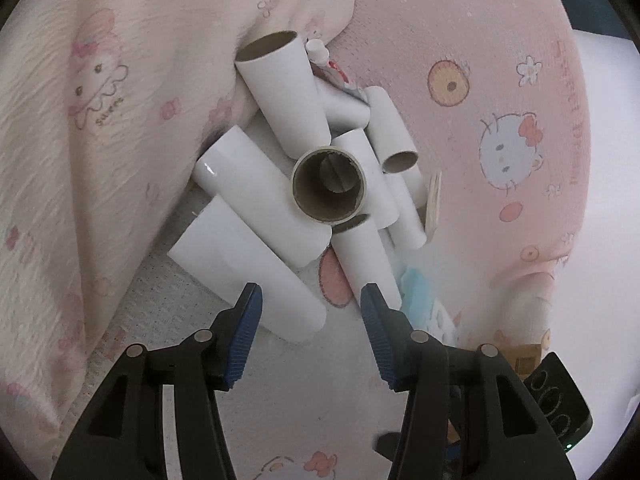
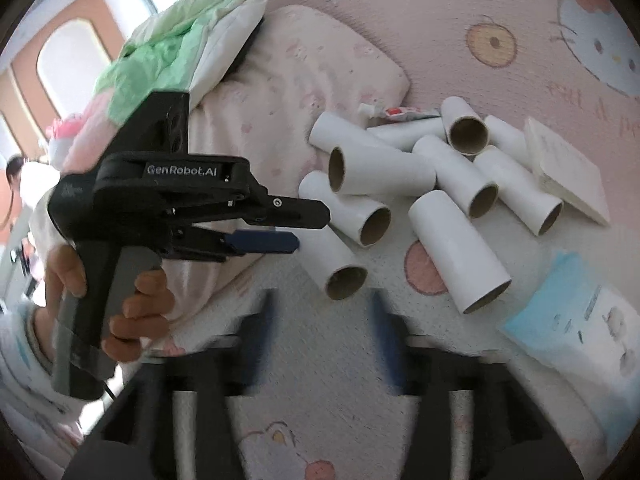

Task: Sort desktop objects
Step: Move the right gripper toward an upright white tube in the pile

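Pink cartoon-print bedding lay under everything — I saw my left gripper spread wide just short of the cardboard tubes, my right gripper also wide, both empty.

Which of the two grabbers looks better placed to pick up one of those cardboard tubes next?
Probably the left. The left gripper is open, with its tips right at the nearest cardboard tube; the right gripper, also open, sits back from the pile.

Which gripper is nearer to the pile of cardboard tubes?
Left. The left gripper is open right at the cardboard tubes; the right gripper sits open farther back.
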`<action>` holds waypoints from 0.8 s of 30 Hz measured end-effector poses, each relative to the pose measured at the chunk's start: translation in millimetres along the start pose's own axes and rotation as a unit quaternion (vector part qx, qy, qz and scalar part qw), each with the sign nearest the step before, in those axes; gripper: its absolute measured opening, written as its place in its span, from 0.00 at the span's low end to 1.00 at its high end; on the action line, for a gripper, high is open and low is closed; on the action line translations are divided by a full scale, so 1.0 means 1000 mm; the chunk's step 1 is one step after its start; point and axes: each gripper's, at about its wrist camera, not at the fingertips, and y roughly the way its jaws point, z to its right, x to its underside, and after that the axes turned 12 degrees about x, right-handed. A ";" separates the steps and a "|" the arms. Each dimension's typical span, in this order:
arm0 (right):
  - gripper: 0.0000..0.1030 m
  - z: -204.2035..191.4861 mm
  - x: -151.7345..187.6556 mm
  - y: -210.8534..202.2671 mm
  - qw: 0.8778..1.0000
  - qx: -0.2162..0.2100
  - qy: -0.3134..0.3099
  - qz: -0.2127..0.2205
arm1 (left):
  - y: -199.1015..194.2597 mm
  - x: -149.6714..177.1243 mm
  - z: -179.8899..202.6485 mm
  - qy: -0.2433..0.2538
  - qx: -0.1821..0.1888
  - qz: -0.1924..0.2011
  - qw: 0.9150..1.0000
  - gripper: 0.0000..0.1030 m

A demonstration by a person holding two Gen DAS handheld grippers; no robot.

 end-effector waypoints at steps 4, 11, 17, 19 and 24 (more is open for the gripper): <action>0.67 0.006 -0.004 0.003 1.000 0.001 0.026 -0.002 | -0.006 0.001 0.006 0.005 -0.027 0.002 1.000 0.54; 0.67 -0.006 0.000 0.015 0.998 0.051 -0.027 -0.008 | -0.008 0.002 -0.013 -0.032 -0.044 0.006 0.998 0.54; 0.67 -0.020 0.000 0.034 0.994 0.071 -0.082 -0.015 | 0.002 0.002 -0.039 -0.120 -0.017 0.015 0.992 0.59; 0.67 -0.024 0.000 0.038 0.992 0.074 -0.099 -0.017 | 0.007 0.002 -0.047 -0.143 -0.017 0.014 0.989 0.59; 0.67 -0.027 0.000 0.043 0.990 0.078 -0.118 -0.017 | 0.013 0.002 -0.061 -0.181 0.015 0.009 0.983 0.53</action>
